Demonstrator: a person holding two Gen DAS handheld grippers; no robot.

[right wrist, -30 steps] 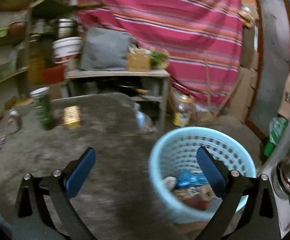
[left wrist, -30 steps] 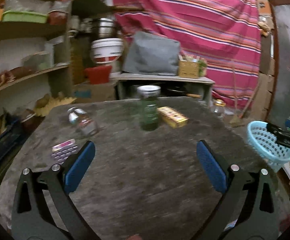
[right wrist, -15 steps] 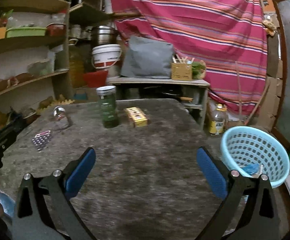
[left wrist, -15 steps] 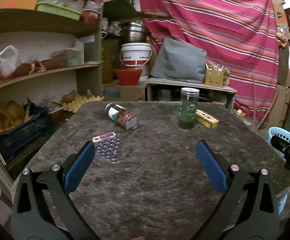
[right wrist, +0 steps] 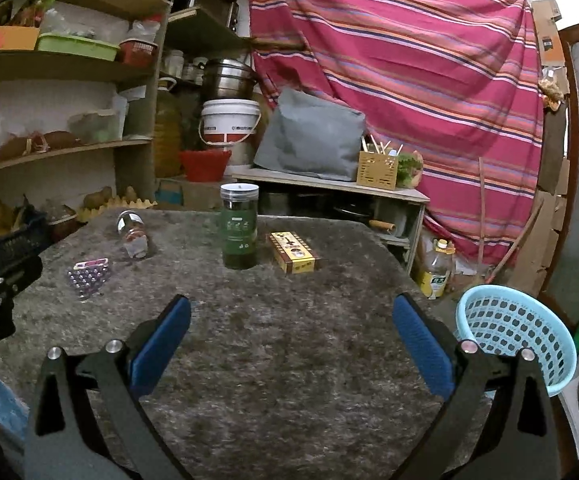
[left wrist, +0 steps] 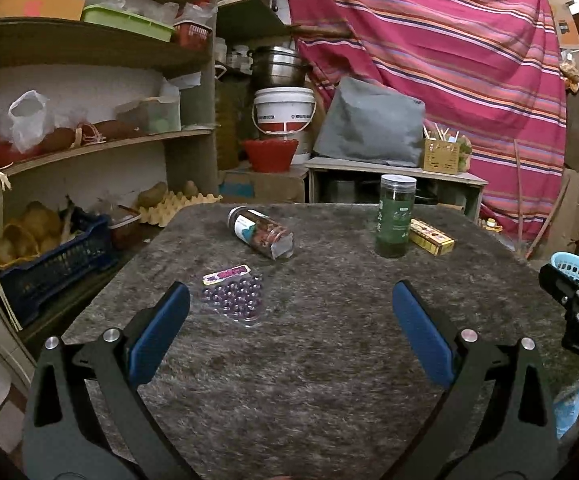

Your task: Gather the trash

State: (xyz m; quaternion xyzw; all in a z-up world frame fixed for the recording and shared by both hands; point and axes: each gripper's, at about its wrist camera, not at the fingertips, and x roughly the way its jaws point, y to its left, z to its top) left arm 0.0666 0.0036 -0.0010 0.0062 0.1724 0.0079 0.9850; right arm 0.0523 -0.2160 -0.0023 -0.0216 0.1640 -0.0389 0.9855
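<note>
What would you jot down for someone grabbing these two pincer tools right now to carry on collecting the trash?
Left gripper: jaws open, empty, above the table.
Right gripper: jaws open, empty.
On the table: blister pack nearest the left gripper, tipped-over jar, upright green jar, yellow box.
Blue basket sits off the table's right edge.
Done: nothing is held, and the basket's contents are not visible.
Left: all four items must go into the basket.
</note>
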